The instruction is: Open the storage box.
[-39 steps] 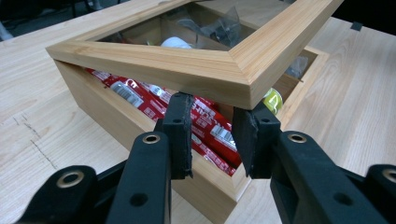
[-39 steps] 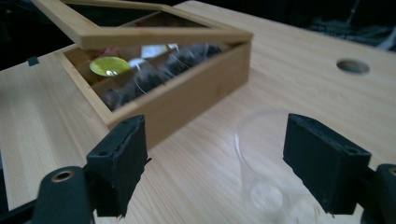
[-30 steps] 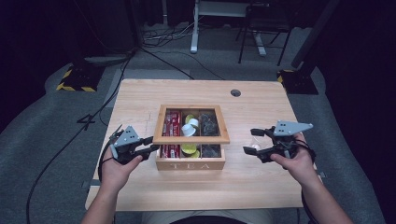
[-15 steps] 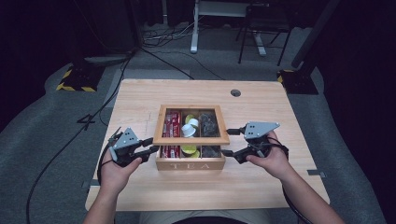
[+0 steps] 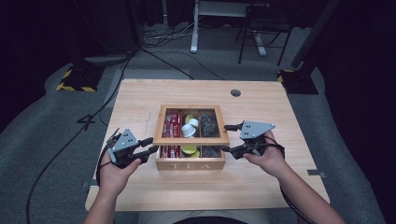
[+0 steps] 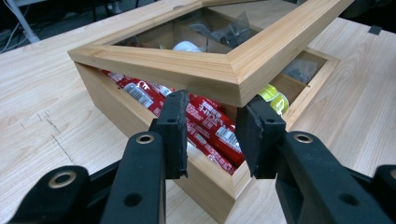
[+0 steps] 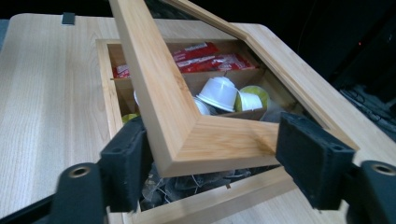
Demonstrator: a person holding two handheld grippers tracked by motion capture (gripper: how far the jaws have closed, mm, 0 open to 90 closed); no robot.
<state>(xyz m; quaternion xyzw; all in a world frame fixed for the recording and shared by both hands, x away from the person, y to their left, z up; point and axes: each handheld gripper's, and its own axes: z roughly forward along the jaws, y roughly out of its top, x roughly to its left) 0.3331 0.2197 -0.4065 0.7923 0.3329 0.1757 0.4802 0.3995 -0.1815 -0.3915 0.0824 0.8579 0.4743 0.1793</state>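
Lid point(image 5: 191, 138) half-raised over tea box point(image 5: 190, 160); right gripper point(image 5: 228, 138) straddles its corner.

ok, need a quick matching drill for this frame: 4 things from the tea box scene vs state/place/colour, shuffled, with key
Column 1:
1. lid
2. red packets
3. white cups
4. left gripper

Column 2:
A. left compartment of the box
B. open, at the box's left front corner
C. middle compartment
D. raised at the front, window in a wooden frame

Pairs: 1-D, 2-A, 3-C, 4-B
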